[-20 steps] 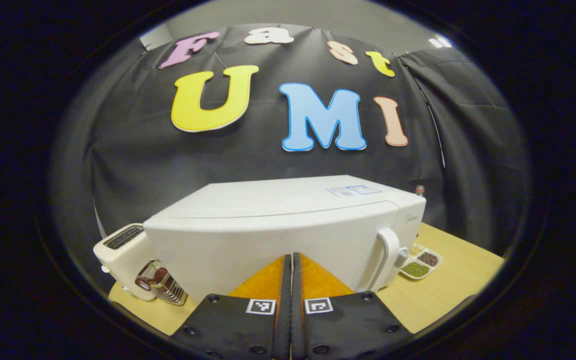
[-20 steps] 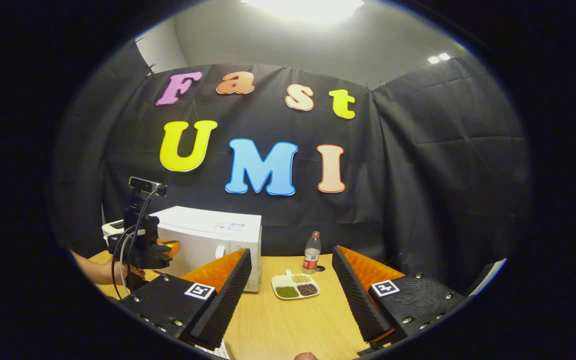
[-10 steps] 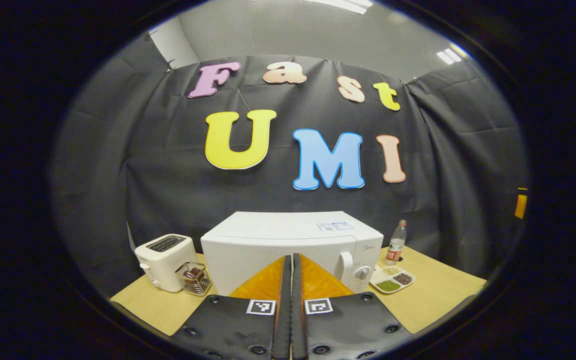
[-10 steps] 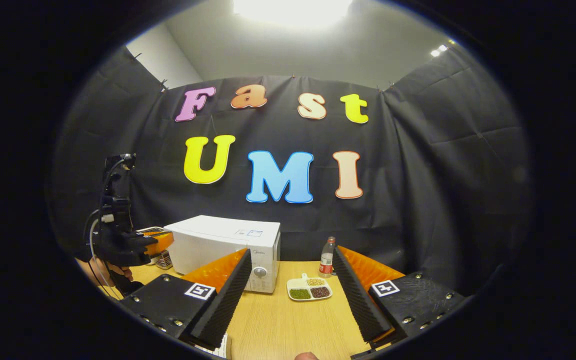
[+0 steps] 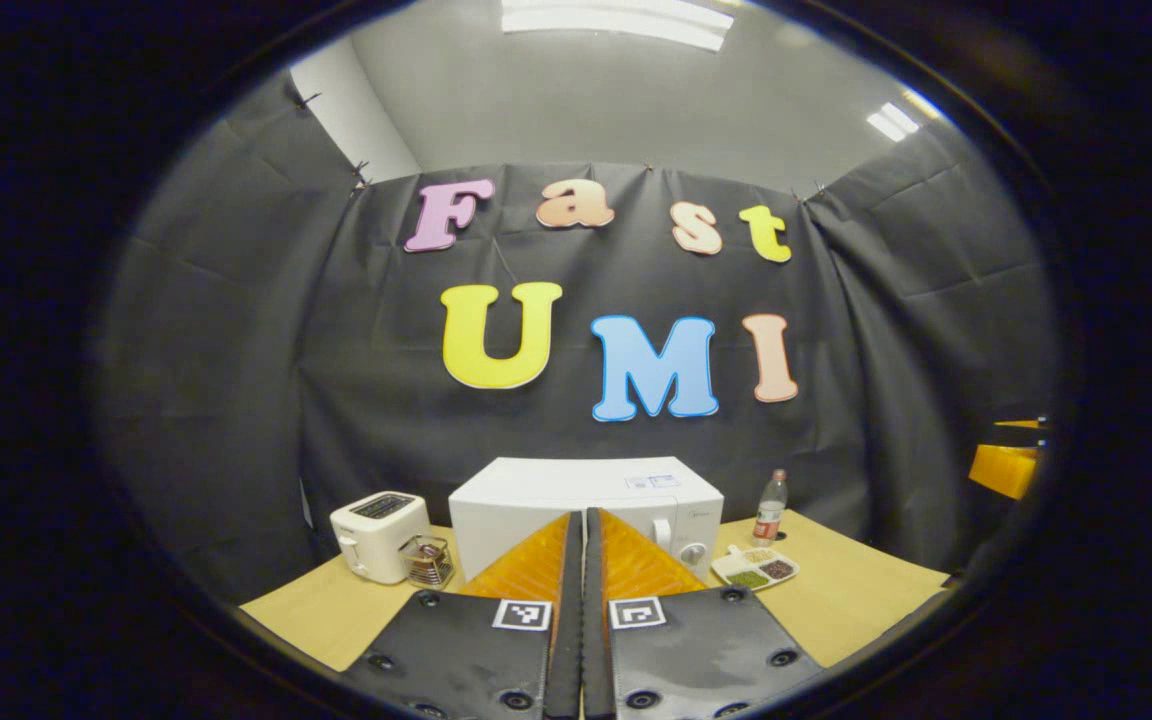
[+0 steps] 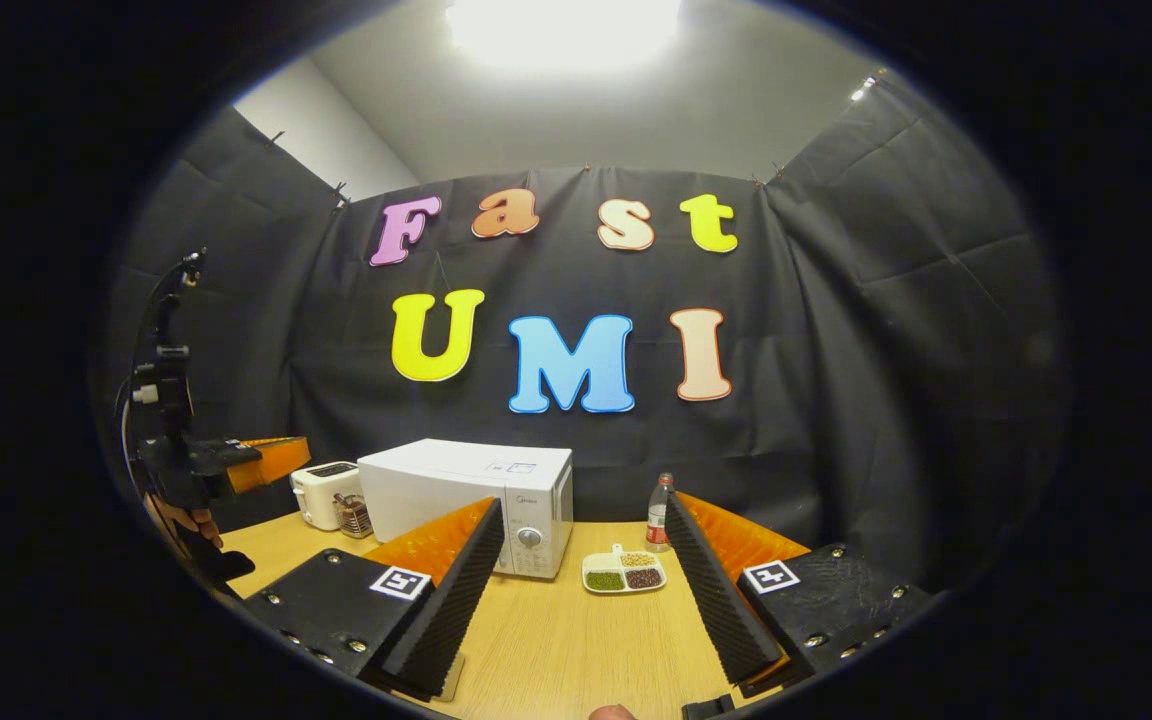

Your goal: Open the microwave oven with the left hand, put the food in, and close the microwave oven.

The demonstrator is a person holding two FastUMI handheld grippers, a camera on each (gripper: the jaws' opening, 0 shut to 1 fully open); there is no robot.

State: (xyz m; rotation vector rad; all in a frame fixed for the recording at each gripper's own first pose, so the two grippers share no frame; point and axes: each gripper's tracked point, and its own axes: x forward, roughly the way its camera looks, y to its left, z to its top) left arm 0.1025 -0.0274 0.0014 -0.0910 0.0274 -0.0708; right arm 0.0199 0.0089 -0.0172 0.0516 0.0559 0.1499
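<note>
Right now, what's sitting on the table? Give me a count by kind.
Microwave oven: 1
Toaster: 1
Small rack beside the toaster: 1
Bottle: 1
Divided food dish: 1
Total: 5

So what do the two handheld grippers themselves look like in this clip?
The left gripper has black finger plates with round screws and a square black-and-white marker on each. In the right gripper view it sits on a black handle with a mast and looping cable. The right gripper has the same plates and markers, with ribbed inner faces on its fingers.
</note>
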